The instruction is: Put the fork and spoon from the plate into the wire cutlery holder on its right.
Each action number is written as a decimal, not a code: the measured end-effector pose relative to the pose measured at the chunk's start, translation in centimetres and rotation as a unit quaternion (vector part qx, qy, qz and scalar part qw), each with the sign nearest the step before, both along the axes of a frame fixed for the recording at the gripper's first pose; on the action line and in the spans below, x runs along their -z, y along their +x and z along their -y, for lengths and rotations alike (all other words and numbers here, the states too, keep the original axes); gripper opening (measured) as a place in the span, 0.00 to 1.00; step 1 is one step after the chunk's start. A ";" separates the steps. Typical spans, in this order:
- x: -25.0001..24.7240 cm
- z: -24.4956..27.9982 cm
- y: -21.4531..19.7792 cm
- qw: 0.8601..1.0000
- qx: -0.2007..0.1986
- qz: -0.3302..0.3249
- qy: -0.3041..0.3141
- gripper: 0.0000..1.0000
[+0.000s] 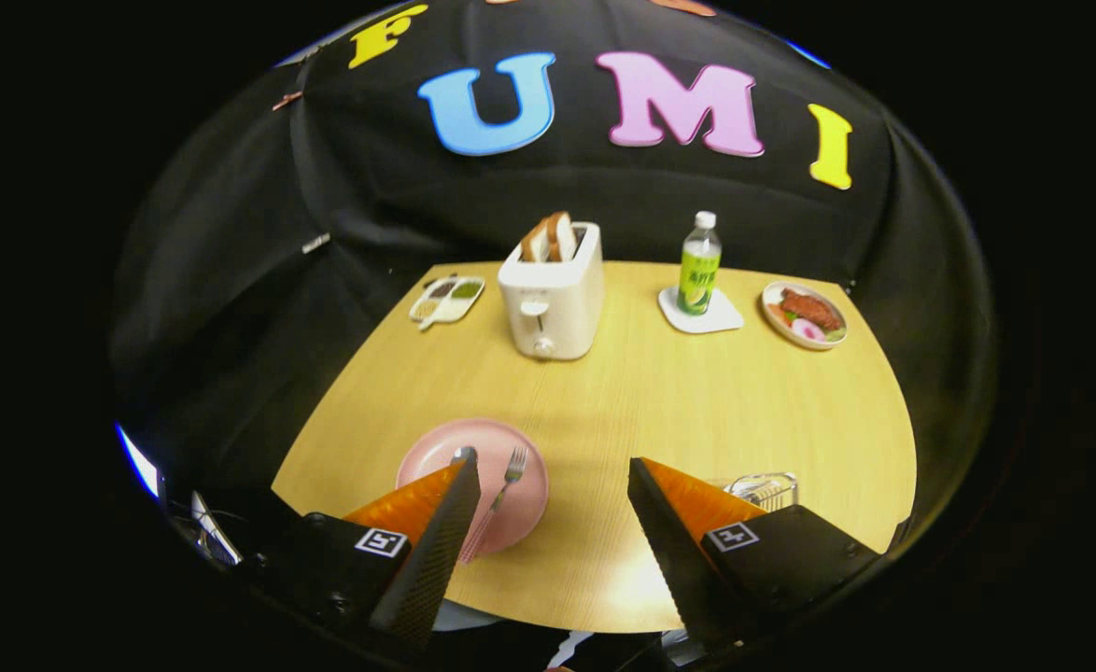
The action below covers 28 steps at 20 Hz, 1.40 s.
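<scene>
Gripper (553, 471) held spread wide above wooden table (660, 392), nothing pinched.
Fork (501, 495) is seen lying on pink plate (483, 467) beside the left finger; spoon (463, 455) largely hidden behind that finger. Wire cutlery holder (763, 487) is glimpsed behind the right finger.

The gripper-mounted fisheye looked forward and down from above the near edge of the light wooden surface (660, 392), facing the black cloth wall (529, 201).
</scene>
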State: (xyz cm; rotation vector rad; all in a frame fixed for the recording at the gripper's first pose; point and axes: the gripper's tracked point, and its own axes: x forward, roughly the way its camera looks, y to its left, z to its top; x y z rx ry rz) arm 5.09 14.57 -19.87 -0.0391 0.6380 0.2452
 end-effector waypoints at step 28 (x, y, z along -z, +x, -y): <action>19.1 -7.5 1.1 0.968 -0.003 -0.235 -0.087 0.38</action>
